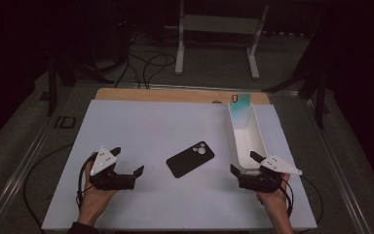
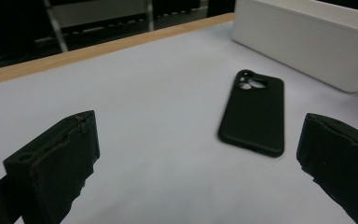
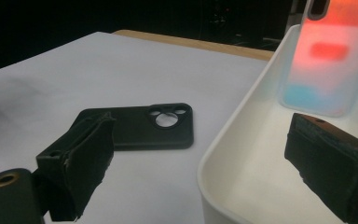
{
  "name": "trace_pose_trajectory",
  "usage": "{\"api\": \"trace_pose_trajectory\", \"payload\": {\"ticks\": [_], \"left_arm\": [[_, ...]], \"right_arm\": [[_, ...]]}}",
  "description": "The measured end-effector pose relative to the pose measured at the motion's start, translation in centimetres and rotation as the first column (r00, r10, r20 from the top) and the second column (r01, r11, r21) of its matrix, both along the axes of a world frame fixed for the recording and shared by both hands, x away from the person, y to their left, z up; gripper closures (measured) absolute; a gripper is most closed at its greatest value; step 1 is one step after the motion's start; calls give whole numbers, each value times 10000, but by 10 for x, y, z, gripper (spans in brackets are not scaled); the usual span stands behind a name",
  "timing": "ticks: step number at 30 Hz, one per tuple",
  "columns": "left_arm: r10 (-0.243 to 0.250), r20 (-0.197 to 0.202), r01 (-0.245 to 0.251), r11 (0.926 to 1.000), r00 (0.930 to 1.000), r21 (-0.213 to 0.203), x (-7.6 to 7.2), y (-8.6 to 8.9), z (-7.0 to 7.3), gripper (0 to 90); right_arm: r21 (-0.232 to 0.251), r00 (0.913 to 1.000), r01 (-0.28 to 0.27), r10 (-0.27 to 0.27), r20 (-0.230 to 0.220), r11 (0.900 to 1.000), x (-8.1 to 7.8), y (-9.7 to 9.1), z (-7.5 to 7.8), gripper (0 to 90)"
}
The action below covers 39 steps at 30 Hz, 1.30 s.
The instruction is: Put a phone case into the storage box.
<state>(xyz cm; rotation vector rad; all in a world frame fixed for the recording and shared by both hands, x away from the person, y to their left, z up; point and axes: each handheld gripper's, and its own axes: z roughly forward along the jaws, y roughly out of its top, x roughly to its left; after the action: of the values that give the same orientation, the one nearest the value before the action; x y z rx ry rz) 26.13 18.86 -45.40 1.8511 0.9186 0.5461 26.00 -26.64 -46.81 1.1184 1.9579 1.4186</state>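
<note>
Both the left gripper point(image 1: 127, 161) and right gripper point(image 1: 243, 164) gape wide, grasping nothing, the black phone case point(image 1: 190, 159) flat on the table between them, while the white tray point(image 1: 254, 146) just ahead of the right one holds a coloured phone case point(image 1: 240, 108) leaning at its far end.

Overhead view; two low, table-level close-ups

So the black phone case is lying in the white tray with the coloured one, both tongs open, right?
Not quite. The black phone case lies flat on the table, left of the white tray, as the high view shows. The coloured case is in the tray, and the left tongs and right tongs are open.
</note>
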Motion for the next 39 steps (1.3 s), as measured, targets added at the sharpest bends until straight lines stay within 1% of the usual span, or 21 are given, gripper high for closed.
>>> {"api": "trace_pose_trajectory", "payload": {"ticks": [5,11,13,18,19,24,31,32,39], "left_arm": [[-365,-216,374,9985,9991,401,11,-18,-1,0],[-736,-524,766,9954,9959,577,24,-37,-2,0],[-857,-598,895,9940,9945,623,28,-43,-2,0],[-1133,-823,1191,9904,9901,697,38,-55,-2,0],[-1133,-823,1191,9904,9901,697,38,-55,-2,0],[-1346,-1076,1433,9867,9850,772,48,-65,-6,0],[-1501,-1401,1650,9810,9787,1021,58,-77,-14,0],[-1497,-1444,1649,9813,9781,993,59,-79,-15,0],[-1725,-1811,1981,9709,9682,1343,67,-92,-20,0]], "right_arm": [[89,10000,24,-23,-24,10000,-1,-3,1,77],[162,10000,84,-83,-26,9998,0,-6,1,77],[218,10000,10,-9,-59,9998,0,-6,2,77],[188,10000,-37,38,-83,9998,0,-5,2,77],[188,10000,-37,38,-83,9998,0,-5,2,77],[193,9999,-27,29,-123,9998,0,-6,3,77],[198,9999,-9,12,-139,9998,1,-6,4,77],[188,9999,-4,7,-146,9998,1,-6,4,77],[196,9999,-4,7,-121,9998,1,-6,4,77]]}}
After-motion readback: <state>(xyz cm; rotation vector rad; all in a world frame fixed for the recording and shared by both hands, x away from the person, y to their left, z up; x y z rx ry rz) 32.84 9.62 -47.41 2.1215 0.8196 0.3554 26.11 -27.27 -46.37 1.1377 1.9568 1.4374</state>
